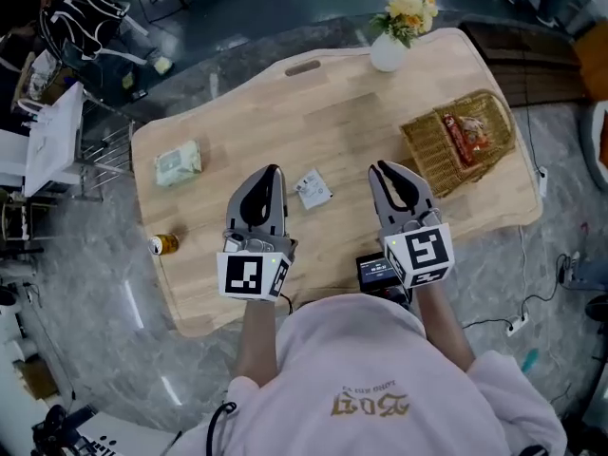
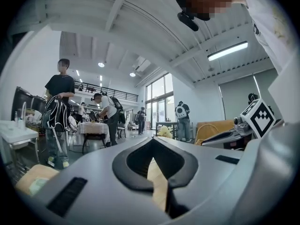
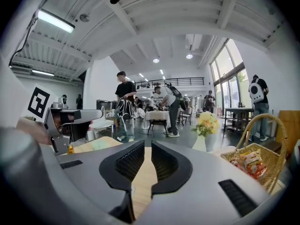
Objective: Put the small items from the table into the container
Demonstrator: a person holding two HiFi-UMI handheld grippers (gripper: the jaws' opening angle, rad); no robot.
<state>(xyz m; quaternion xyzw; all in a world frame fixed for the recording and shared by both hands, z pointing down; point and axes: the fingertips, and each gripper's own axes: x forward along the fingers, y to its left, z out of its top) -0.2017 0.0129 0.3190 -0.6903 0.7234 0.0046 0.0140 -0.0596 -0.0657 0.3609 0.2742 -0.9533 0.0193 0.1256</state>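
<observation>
On the wooden table (image 1: 323, 112) lie a pale green packet (image 1: 178, 162), a small white sachet (image 1: 313, 188) and a little yellow bottle (image 1: 163, 244). A wicker basket (image 1: 427, 150) at the right holds a red snack packet (image 1: 465, 133). My left gripper (image 1: 275, 169) hovers just left of the sachet; its tips meet and it is empty (image 2: 151, 139). My right gripper (image 1: 379, 166) hangs right of the sachet, between it and the basket. Its jaws (image 3: 144, 145) stand a narrow slit apart with nothing between them. The basket (image 3: 269, 165) shows at this view's right.
A white vase of yellow flowers (image 1: 389, 46) stands at the table's far edge. A dark device (image 1: 375, 272) sits at the near edge under my right hand. Several people and tables fill the hall behind (image 3: 124, 104). Cables and a power strip (image 1: 518, 326) lie on the floor.
</observation>
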